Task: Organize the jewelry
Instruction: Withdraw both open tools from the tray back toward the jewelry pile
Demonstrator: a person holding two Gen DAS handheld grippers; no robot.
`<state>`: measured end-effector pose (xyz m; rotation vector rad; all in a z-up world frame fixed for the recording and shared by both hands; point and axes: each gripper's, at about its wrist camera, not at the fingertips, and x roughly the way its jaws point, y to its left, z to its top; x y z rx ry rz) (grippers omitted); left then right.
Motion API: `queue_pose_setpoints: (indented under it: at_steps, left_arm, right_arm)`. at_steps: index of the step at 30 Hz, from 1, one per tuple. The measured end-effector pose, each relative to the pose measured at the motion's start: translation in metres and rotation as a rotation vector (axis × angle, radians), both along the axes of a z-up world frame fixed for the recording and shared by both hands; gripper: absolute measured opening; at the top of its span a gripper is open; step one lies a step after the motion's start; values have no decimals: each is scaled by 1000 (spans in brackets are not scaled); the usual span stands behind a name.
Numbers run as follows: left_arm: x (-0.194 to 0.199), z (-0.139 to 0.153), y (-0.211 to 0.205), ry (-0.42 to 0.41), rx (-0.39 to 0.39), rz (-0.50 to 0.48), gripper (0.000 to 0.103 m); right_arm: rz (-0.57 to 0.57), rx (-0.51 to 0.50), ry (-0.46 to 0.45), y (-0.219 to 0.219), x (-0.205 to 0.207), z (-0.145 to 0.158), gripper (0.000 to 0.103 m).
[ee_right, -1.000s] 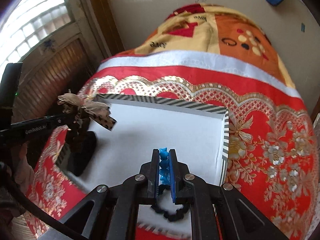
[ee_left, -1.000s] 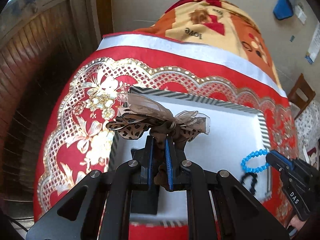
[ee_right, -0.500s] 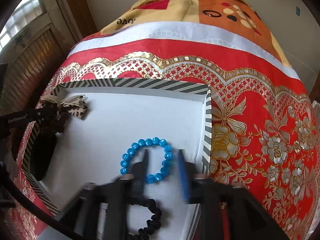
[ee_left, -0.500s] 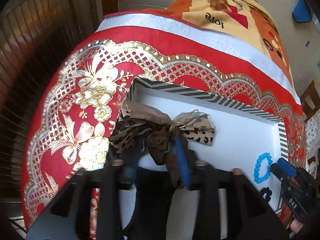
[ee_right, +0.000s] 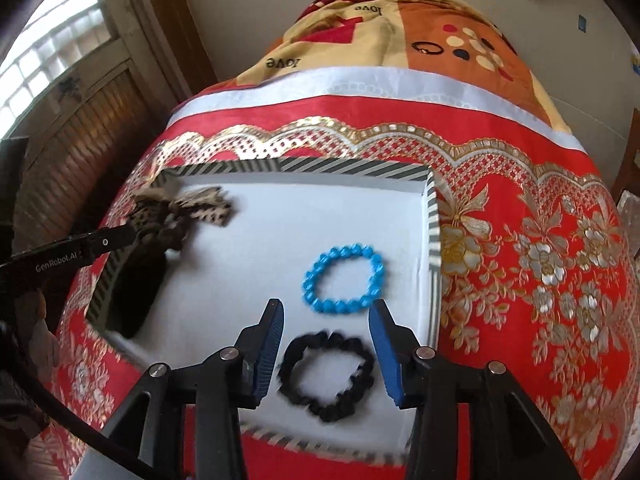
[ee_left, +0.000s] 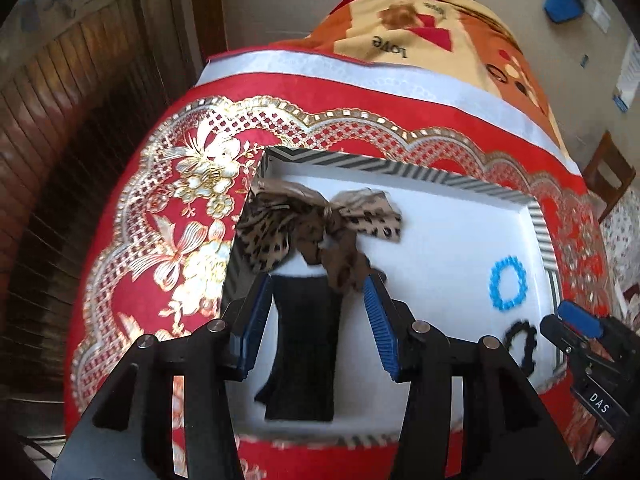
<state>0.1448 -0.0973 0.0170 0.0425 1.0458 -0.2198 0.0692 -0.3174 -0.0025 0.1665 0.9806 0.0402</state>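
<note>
Both grippers, left gripper [ee_left: 318, 304] and right gripper [ee_right: 326, 332], spread wide and empty. Leopard bow [ee_left: 320, 228], blue bracelet [ee_right: 344, 278] and black scrunchie [ee_right: 326, 376] laid apart inside striped tray [ee_right: 434, 240], presumably for tidy sorting.

A shallow tray [ee_right: 434, 240] lies on a tablecloth [ee_right: 540, 240] that covers the table. Taking the tray's middle as the dial in the right wrist view, a bow [ee_right: 188, 212] lies in the tray at ten o'clock, in the far left corner, and a dark cloth piece [ee_right: 140, 300] lies along the left wall at eight o'clock, nearer than the bow and touching it. A bead bracelet [ee_right: 344, 276] lies at four o'clock, near the right wall but apart from it. A scrunchie [ee_right: 326, 376] lies at five o'clock, just nearer than the bracelet and apart from it. A patterned blanket [ee_right: 400, 32] lies beyond the tablecloth at twelve o'clock, against the wall.
</note>
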Motion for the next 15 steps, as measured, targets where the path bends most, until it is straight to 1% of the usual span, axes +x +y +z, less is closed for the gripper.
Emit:
queue_pose_setpoints:
  at_steps: [7, 11, 15]
  left_arm:
    - [-38, 12, 6, -25, 4, -6, 47]
    - [-55, 15, 12, -16, -13, -3, 47]
    - [-76, 17, 16, -12, -16, -14, 47]
  right_arm:
    - [5, -6, -14, 16, -27, 9, 42]
    - [9, -17, -25, 24, -46, 15, 42]
    - [9, -6, -26, 30, -62, 18, 42]
